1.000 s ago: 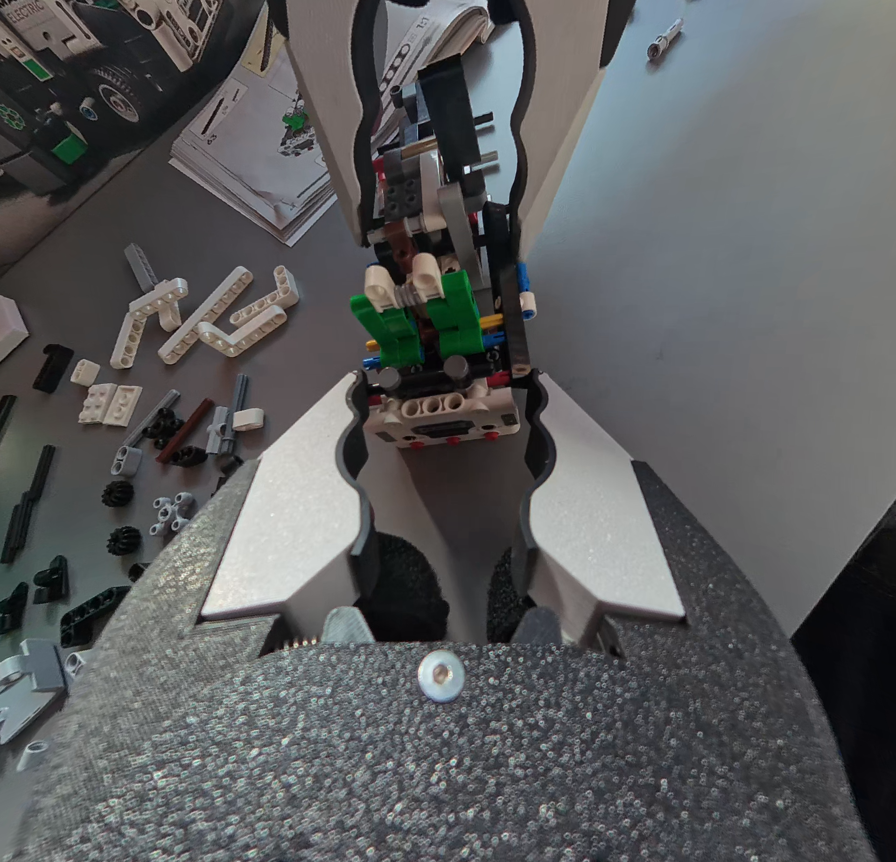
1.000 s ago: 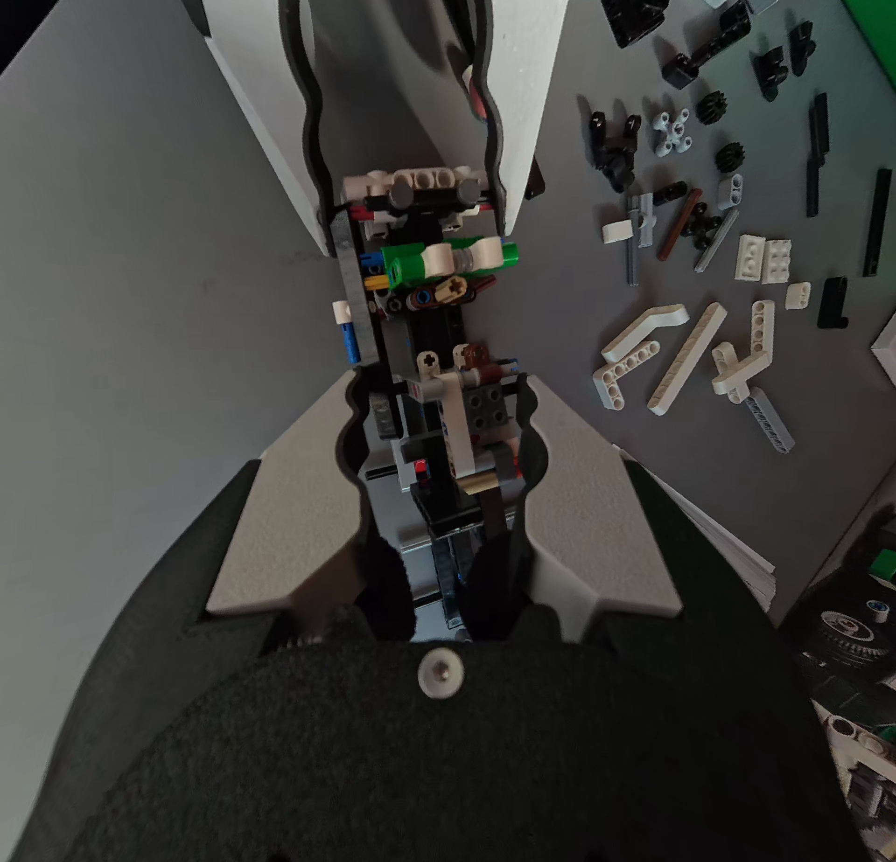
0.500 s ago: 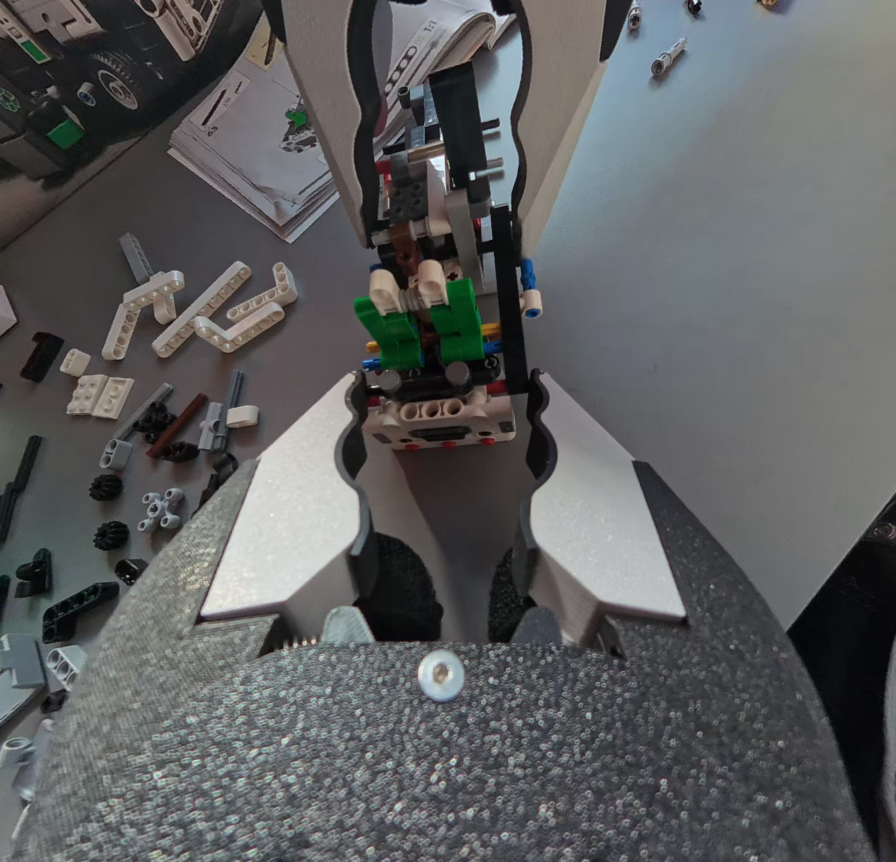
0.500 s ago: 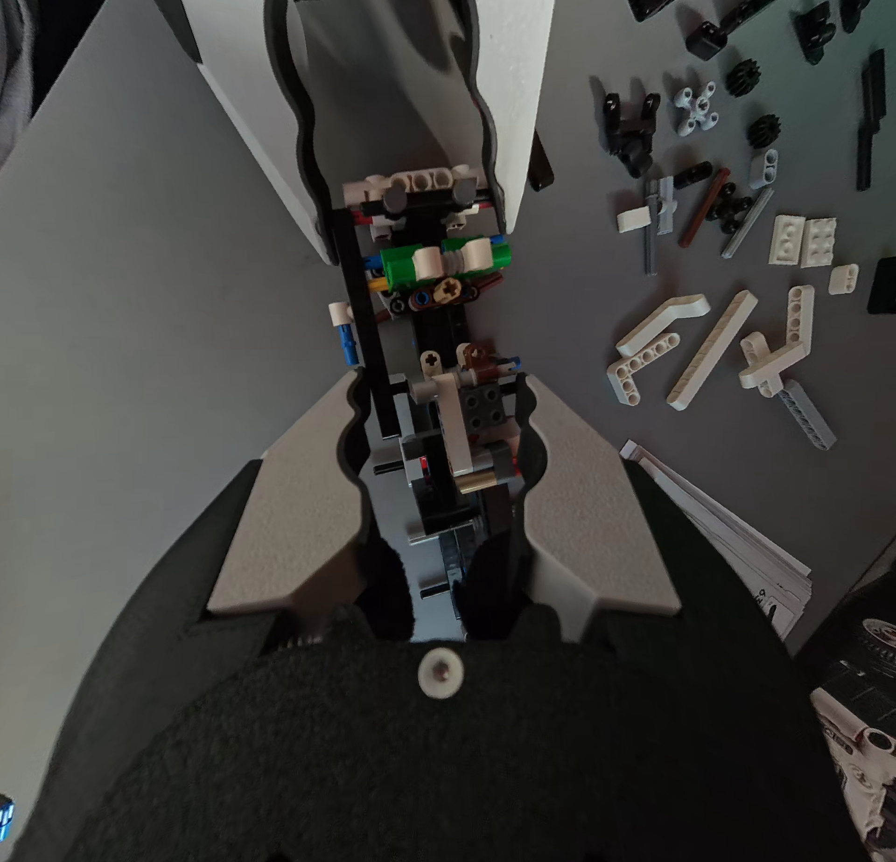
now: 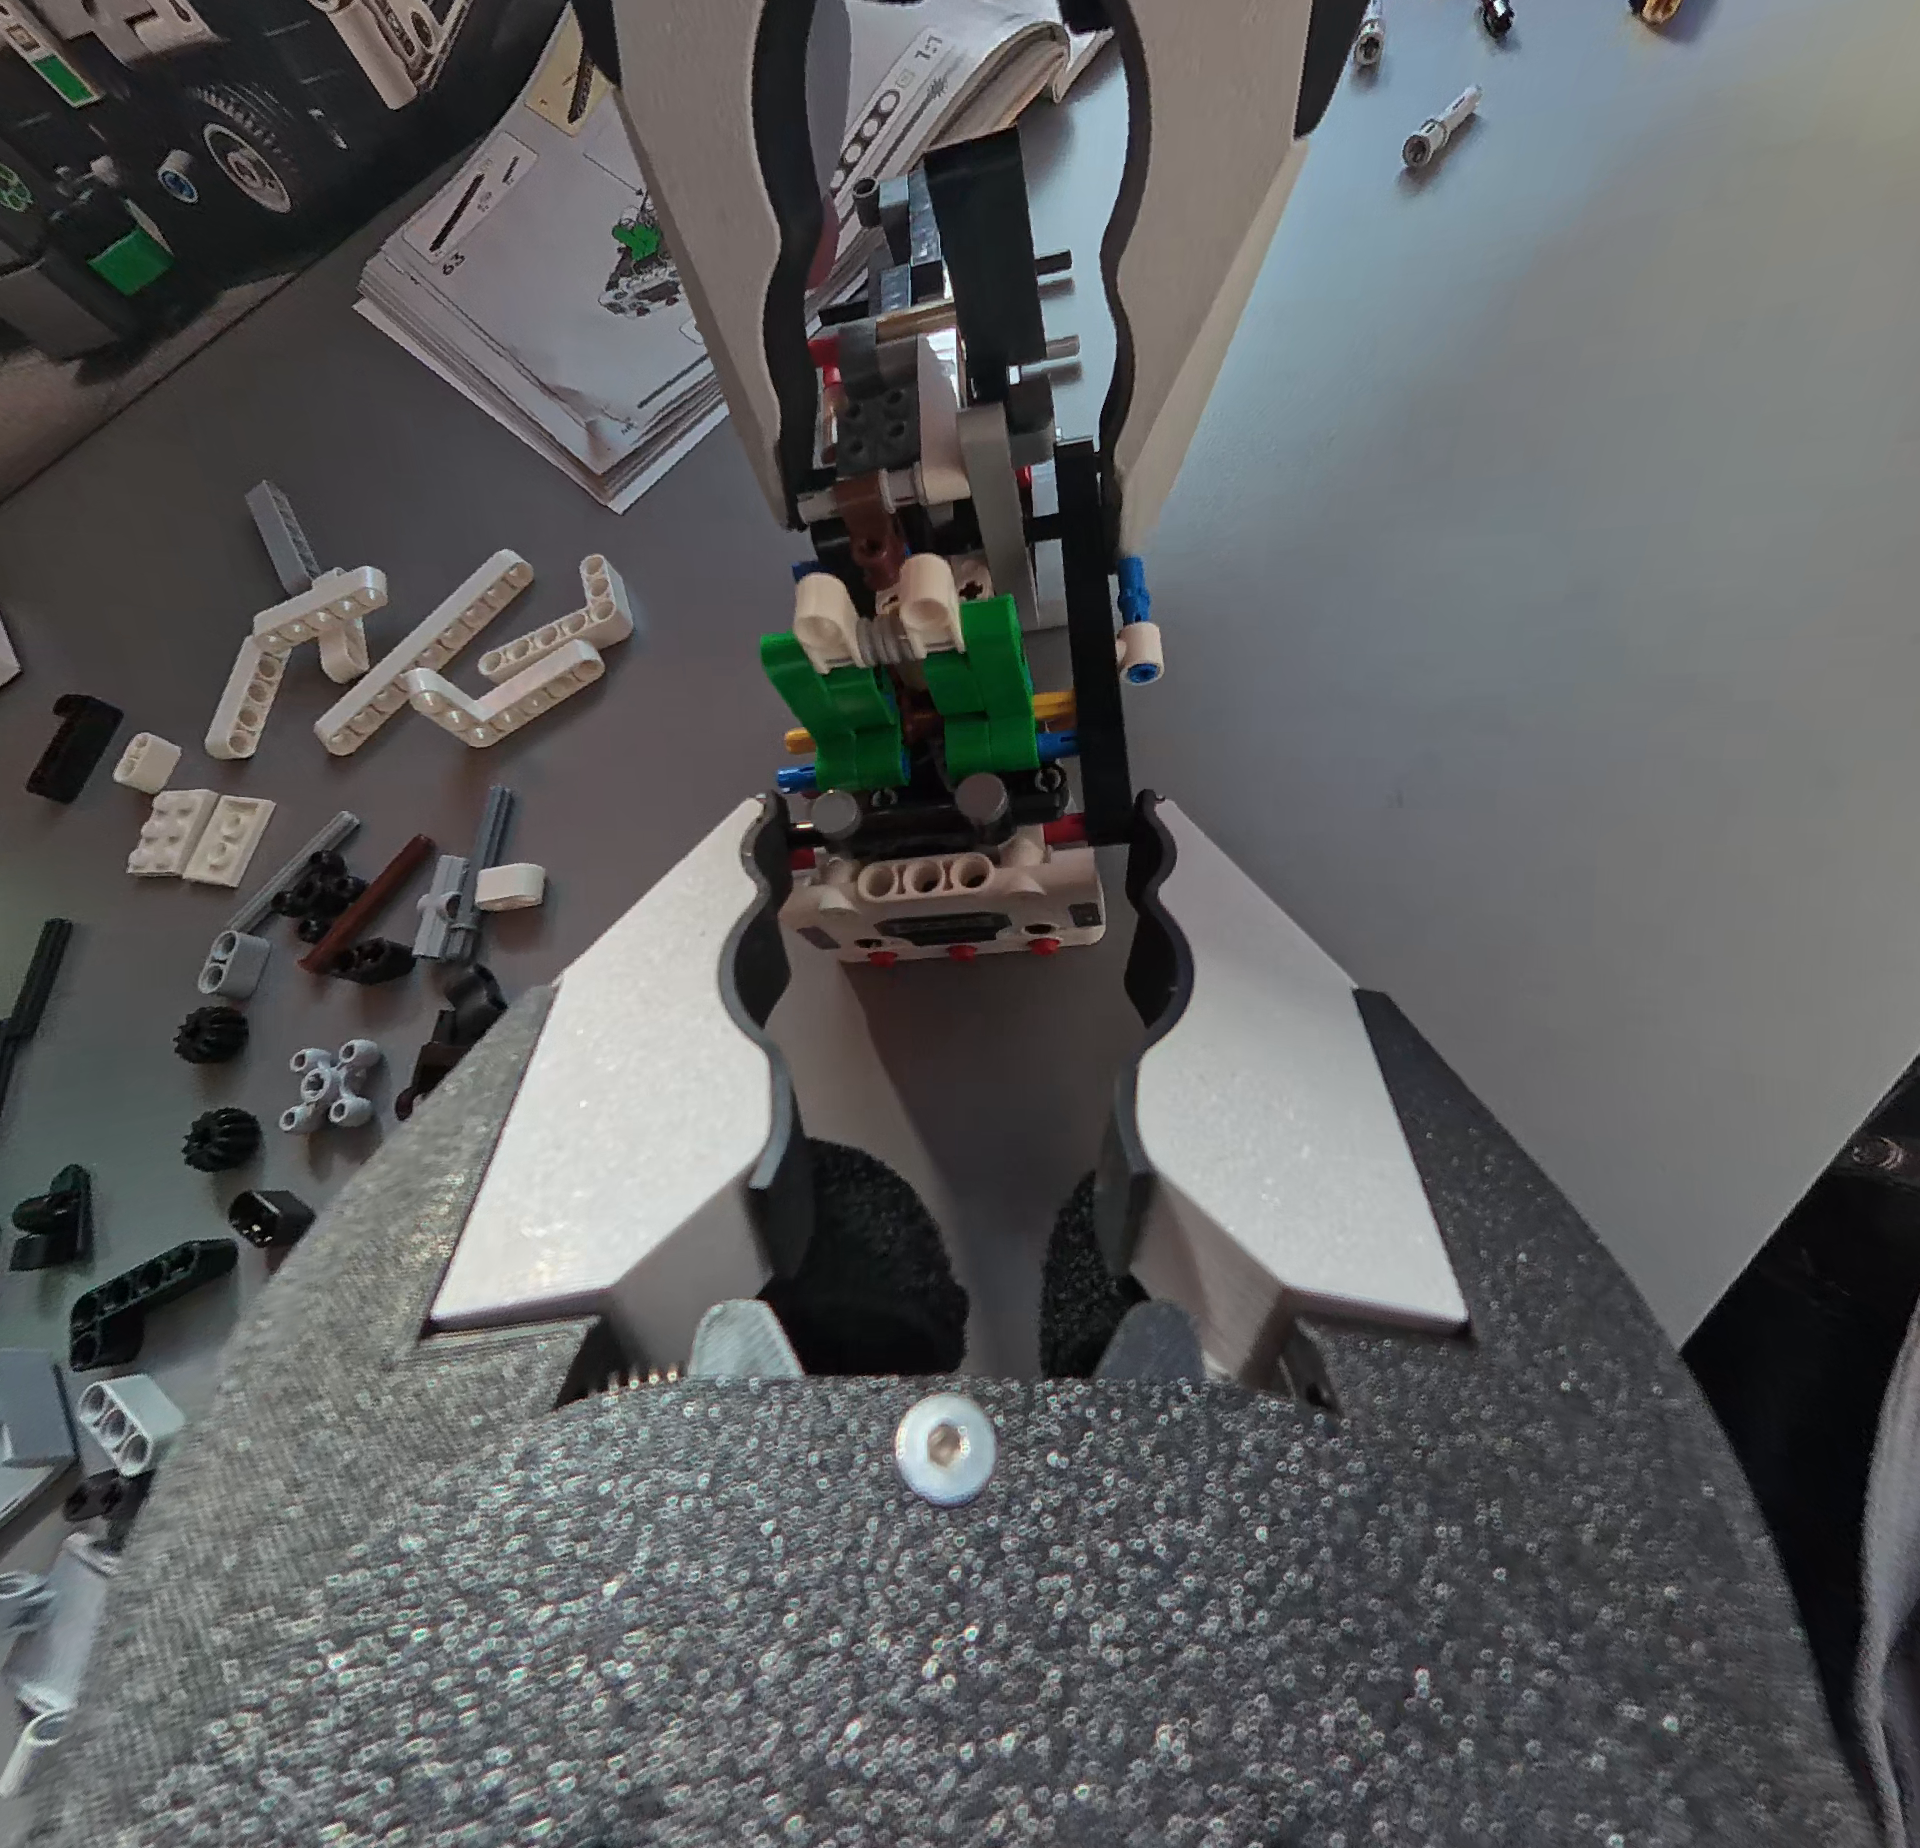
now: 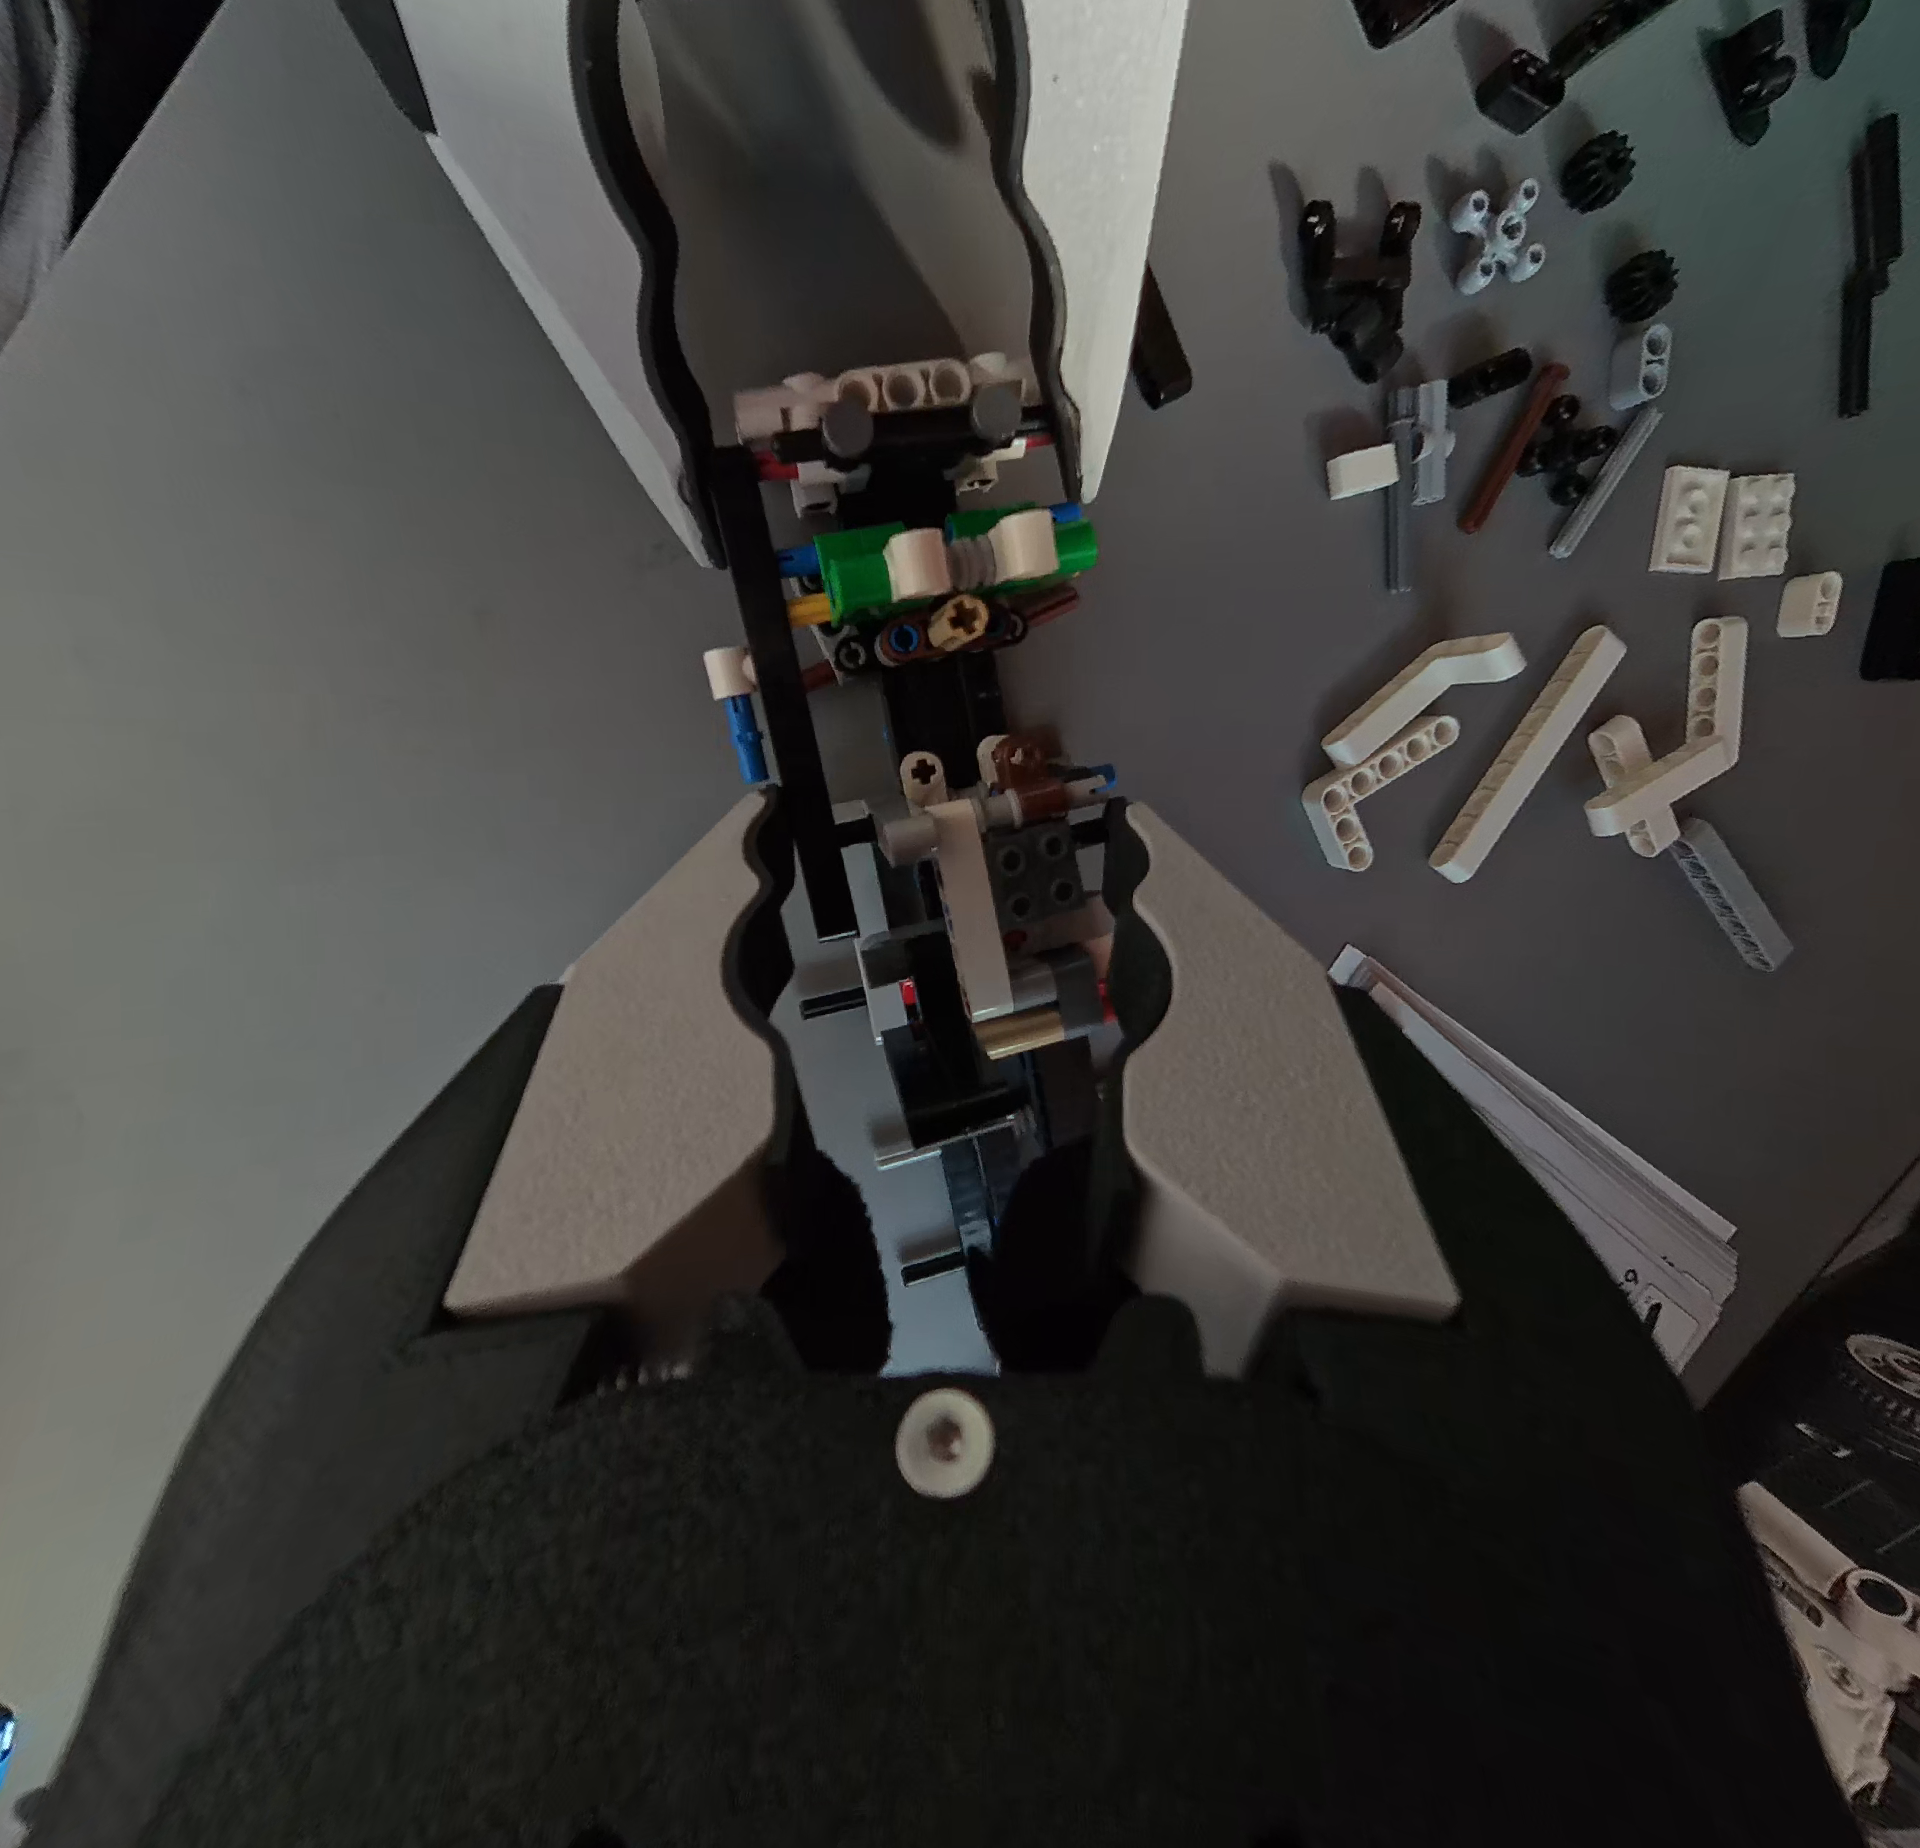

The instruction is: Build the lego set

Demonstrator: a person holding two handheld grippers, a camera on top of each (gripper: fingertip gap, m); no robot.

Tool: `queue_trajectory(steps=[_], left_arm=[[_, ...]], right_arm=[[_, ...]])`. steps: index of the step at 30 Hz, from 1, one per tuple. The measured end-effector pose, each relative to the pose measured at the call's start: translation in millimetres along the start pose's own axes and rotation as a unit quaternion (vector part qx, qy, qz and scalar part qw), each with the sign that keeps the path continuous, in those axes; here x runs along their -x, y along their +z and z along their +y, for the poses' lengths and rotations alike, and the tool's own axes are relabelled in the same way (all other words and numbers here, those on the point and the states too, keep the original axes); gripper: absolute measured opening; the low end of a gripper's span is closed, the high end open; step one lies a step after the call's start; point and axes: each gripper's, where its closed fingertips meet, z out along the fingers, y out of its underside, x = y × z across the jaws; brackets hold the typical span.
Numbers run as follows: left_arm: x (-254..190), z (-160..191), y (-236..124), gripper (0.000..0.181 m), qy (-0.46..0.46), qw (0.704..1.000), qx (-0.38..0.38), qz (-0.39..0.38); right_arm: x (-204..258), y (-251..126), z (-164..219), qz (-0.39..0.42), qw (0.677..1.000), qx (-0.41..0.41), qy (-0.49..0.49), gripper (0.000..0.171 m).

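Left gripper (image 5: 951, 853) is clamped on the white-block end of the partly built lego assembly (image 5: 935, 655), which is held clear above the grey table (image 5: 1507, 551). Right gripper (image 6: 940, 842) is clamped on the opposite, black-framed end of the assembly (image 6: 914, 676); the two grippers face each other along it. Green bricks (image 5: 894, 697) sit mid-assembly, just beyond the white block. To the left of the assembly, loose white beams (image 5: 416, 655) and small black and grey parts (image 5: 332, 925) lie on the table. Beyond them lies an open instruction booklet (image 5: 551, 292), and farther left the set's box (image 5: 156, 84).
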Motion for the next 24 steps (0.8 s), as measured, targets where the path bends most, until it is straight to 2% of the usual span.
queue_trajectory(steps=[9, 12, 16, 24], left_arm=[[-2.5, -1.2, 0.9, 0.065, -0.006, 1.000, 0.002, -0.004], [-3.5, -3.6, 1.6, 0.071, -0.024, 1.000, -0.001, -0.002], [-0.9, -5.9, 2.2, 0.065, -0.059, 0.998, -0.005, 0.004], [-0.8, -5.7, 2.7, 0.064, -0.061, 0.998, 0.004, -0.003]], right_arm=[[0.7, -0.7, 1.5, -0.002, 1.000, 0.008, -0.002, 0.059], [0.9, -0.9, 1.5, -0.002, 1.000, 0.007, 0.001, 0.059], [0.8, -1.2, 2.2, -0.001, 1.000, 0.008, 0.001, 0.058], [0.8, -1.0, 2.3, 0.000, 1.000, 0.009, 0.002, 0.059]])
